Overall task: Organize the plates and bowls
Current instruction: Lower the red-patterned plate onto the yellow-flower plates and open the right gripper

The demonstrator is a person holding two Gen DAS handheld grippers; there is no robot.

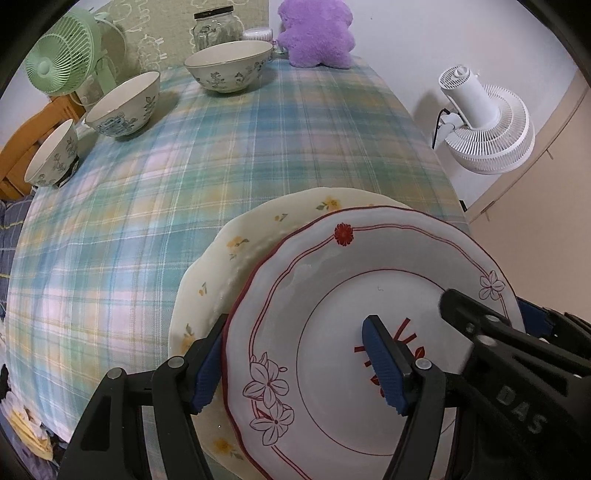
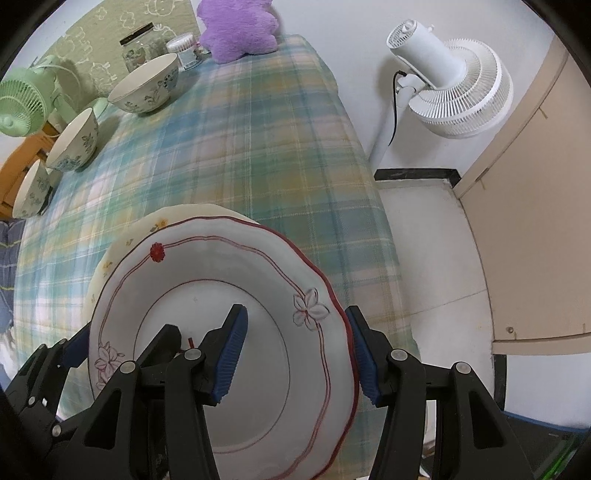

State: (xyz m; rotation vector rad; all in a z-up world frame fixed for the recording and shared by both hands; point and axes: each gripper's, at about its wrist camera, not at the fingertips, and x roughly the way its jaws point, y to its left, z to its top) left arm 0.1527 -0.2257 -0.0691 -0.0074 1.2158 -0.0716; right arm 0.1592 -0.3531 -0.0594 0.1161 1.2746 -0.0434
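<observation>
A white plate with red rim lines and flowers [image 1: 332,332] lies on a cream plate with yellow flowers [image 1: 236,258] at the near edge of the plaid table; both also show in the right wrist view, the white plate [image 2: 229,295] over the cream plate [image 2: 155,225]. My left gripper [image 1: 291,365] is open, its jaws straddling the white plate's left rim. My right gripper [image 2: 295,354] is open, its jaws straddling the right rim. Three floral bowls stand at the far left: large [image 1: 229,64], medium [image 1: 123,103], small [image 1: 51,155].
A green fan [image 1: 62,55], a glass jar [image 1: 216,27] and a purple plush [image 1: 316,33] stand at the table's far end. A white floor fan [image 2: 450,85] and a beige cabinet [image 2: 535,221] stand to the right of the table, beyond its edge.
</observation>
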